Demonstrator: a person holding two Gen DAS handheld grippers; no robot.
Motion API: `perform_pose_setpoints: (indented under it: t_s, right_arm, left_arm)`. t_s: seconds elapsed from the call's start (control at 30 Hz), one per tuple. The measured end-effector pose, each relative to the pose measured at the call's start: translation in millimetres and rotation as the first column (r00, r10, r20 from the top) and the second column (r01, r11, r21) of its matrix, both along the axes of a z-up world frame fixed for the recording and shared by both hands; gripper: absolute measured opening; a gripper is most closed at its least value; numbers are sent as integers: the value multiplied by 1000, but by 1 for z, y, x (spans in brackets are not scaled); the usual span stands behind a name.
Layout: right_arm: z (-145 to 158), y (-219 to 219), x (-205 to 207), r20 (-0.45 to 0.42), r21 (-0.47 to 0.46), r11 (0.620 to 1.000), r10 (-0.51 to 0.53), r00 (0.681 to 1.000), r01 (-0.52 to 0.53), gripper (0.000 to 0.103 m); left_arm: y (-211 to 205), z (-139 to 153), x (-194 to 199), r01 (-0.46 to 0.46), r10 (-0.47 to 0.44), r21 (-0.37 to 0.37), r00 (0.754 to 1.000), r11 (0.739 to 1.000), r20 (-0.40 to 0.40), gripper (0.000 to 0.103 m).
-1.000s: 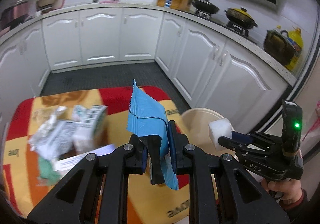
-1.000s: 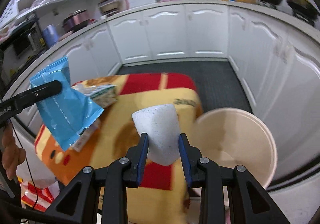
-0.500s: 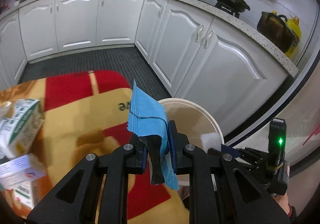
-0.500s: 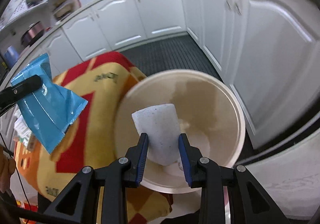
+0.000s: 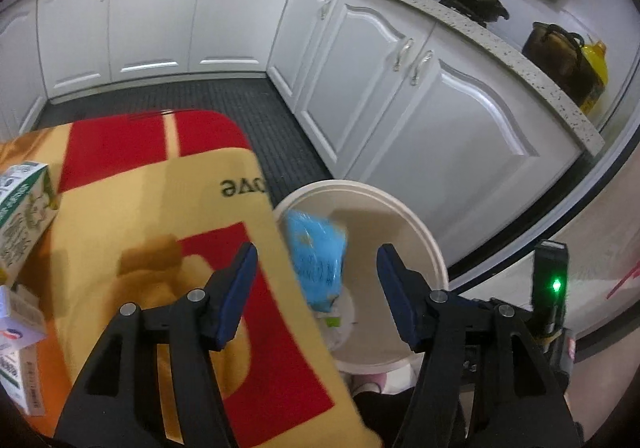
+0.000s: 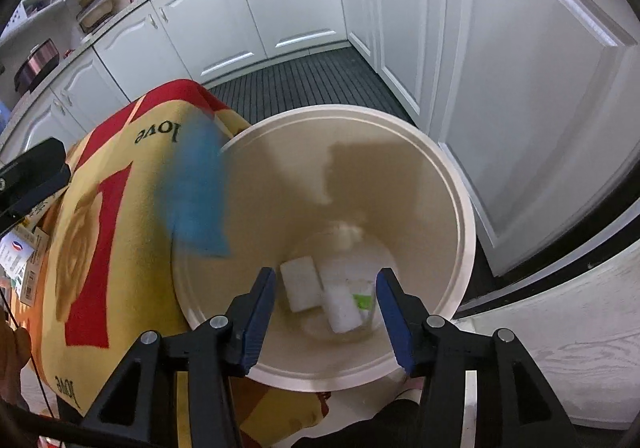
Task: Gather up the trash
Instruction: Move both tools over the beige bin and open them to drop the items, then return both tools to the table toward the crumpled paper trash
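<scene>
A cream round trash bin stands on the floor beside the table. My left gripper is open and empty above the table's edge and the bin. A blue wrapper, blurred, is falling at the bin's rim. My right gripper is open and empty right over the bin. White foam blocks and a clear wrapper lie on the bin's bottom.
The table wears a red and yellow blanket. A green and white carton and small boxes lie at its left. White kitchen cabinets and a dark ribbed floor mat surround the bin.
Both grippers have opened. The blue wrapper left the left gripper and is dropping toward the bin. The white foam block left the right gripper and now lies in the bin.
</scene>
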State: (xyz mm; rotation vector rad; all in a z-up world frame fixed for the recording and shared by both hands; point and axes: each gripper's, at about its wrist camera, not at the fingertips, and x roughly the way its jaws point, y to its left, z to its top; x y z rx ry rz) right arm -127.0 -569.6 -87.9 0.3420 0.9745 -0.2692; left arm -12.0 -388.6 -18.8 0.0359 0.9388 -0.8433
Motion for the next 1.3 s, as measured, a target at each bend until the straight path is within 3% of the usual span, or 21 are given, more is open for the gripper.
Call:
perform_pose_setpoints:
  t_s: [0.5,0.63,0.83,1.3]
  right_arm:
    - [25,30,-9,40,-15,999,43,998,-42,50]
    - [38,40,-15,67,-23,998,57,996,-56,65]
    - [54,64,-16,100,-33,994,103,990,-100,65]
    - [67,129,18,111,-15,972,235,966,-235,67]
  left_arm:
    - [42,14,-6,-87,82,55,992,995,97,61]
    - [53,20,-9,-111,102,61,986,992,132,61]
    - [76,25,-8,-150,138,65,978,987,153,61]
    - [181,40,21,-275,264,78,956,958,130,61]
